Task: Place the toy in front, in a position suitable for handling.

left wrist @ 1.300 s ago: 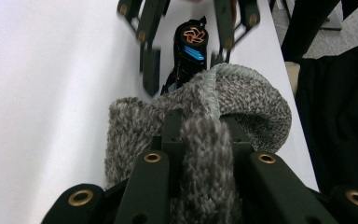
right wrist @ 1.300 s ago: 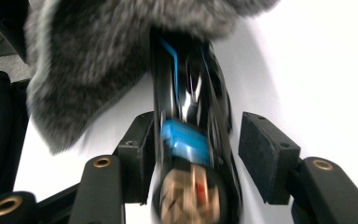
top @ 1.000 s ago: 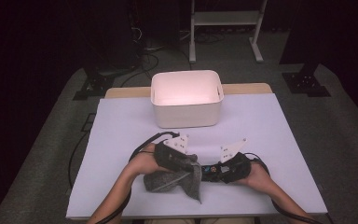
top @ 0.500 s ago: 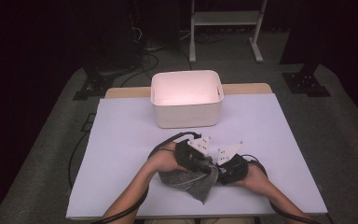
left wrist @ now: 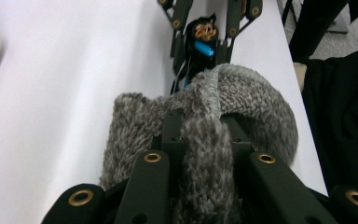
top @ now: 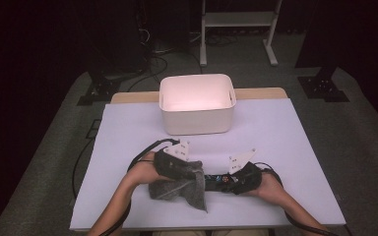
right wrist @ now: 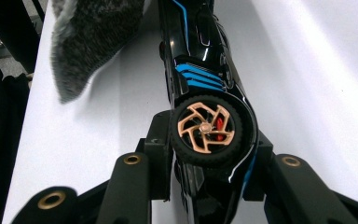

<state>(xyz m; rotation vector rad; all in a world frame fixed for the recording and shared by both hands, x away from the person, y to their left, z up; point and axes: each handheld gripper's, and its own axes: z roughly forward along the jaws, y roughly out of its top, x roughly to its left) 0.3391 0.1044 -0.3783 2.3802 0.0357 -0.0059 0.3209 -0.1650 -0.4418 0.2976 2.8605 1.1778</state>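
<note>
Evidently wiping: left claw [left wrist: 200,140] pinches grey fuzzy knit cloth [left wrist: 242,100], draped just ahead onto glossy black toy car with blue stripes [right wrist: 200,60]; right claw [right wrist: 209,154] clamps car at copper-spoked wheel, steadying it on white desk [top: 285,132].

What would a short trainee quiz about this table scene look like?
1. True or false: the right tool is clamped on a black toy car.
2. What does the left tool grip? A) grey knitted cloth B) a sponge C) a cup
3. Which thing stands at the far side of the table, beyond both hands?

Key: 1 true. 2 A, the grey knitted cloth. 3 the white bin.
</note>
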